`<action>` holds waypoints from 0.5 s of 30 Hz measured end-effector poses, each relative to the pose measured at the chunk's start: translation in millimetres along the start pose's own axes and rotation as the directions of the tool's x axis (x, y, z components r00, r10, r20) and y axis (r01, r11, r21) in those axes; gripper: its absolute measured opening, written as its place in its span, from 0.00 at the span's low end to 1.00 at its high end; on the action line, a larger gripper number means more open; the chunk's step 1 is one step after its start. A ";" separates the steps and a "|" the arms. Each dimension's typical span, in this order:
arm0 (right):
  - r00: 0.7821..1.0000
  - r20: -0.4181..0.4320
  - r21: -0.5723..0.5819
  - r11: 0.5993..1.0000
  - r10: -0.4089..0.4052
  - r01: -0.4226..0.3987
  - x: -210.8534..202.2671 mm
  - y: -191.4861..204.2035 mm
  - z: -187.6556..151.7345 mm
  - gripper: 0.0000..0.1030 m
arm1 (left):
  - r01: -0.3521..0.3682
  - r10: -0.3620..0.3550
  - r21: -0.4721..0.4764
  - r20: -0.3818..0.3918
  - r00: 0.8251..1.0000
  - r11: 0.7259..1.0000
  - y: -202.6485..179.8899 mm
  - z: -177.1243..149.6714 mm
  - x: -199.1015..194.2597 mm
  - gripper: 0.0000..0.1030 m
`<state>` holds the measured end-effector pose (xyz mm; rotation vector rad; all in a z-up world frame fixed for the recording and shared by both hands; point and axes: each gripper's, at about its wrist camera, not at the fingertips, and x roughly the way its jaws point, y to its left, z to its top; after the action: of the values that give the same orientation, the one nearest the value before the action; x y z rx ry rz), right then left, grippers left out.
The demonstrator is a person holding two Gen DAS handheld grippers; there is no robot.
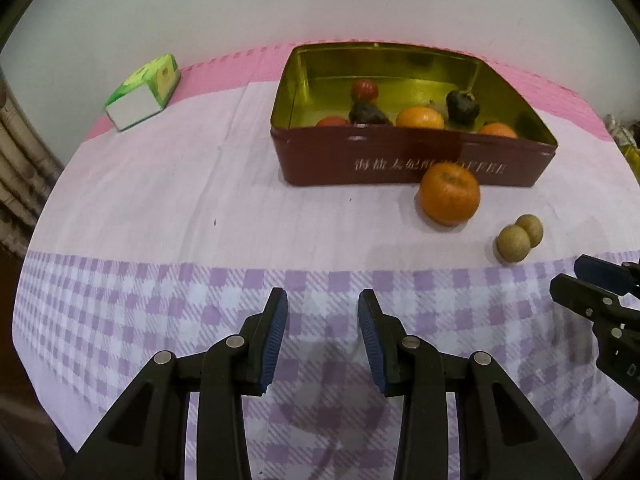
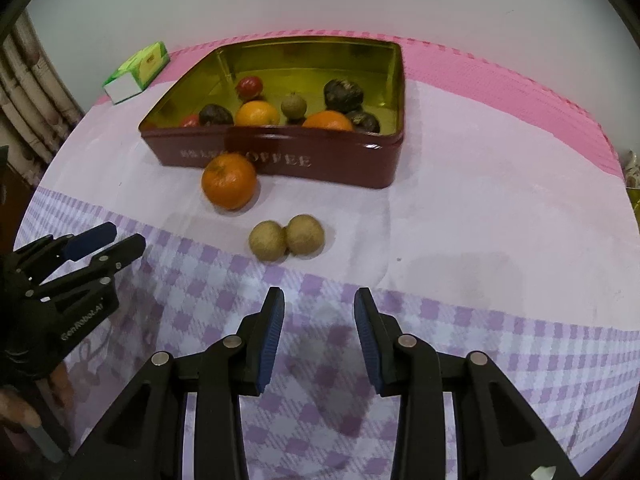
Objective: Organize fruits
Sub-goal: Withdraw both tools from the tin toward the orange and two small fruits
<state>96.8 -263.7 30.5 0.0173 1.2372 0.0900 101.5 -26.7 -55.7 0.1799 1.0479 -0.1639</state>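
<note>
both tongs, left [image 1: 322,300] & right [image 2: 319,299], part open w/ nothing held; orange [image 2: 229,181] by tin [image 2: 280,160]

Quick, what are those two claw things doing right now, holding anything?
Left gripper: open, holding nothing.
Right gripper: open, holding nothing.

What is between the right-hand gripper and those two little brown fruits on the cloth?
Nothing visible. Only bare tablecloth lies between the empty right gripper and the two brown fruits, which sit touching each other, in front of the tin.
</note>
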 end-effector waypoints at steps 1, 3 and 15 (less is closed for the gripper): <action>1.000 -0.002 -0.004 1.000 0.001 -0.001 1.5 2.1 -0.1 0.35 | -0.001 0.001 -0.004 -0.006 1.000 1.000 0.5 -1.6 1.0 0.37; 1.000 -0.003 -0.010 1.000 0.004 -0.004 3.6 5.0 1.0 0.36 | 0.000 -0.001 -0.011 -0.013 1.000 1.000 2.2 -3.6 3.8 0.37; 1.000 -0.020 -0.040 0.999 -0.001 0.000 23.6 19.3 10.3 0.39 | 0.019 -0.018 -0.040 0.022 1.000 0.999 4.7 -5.3 5.3 0.38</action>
<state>113.0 -242.3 12.8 -0.0187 1.2547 0.1149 100.7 -21.2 -62.5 0.1316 1.0311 -0.1613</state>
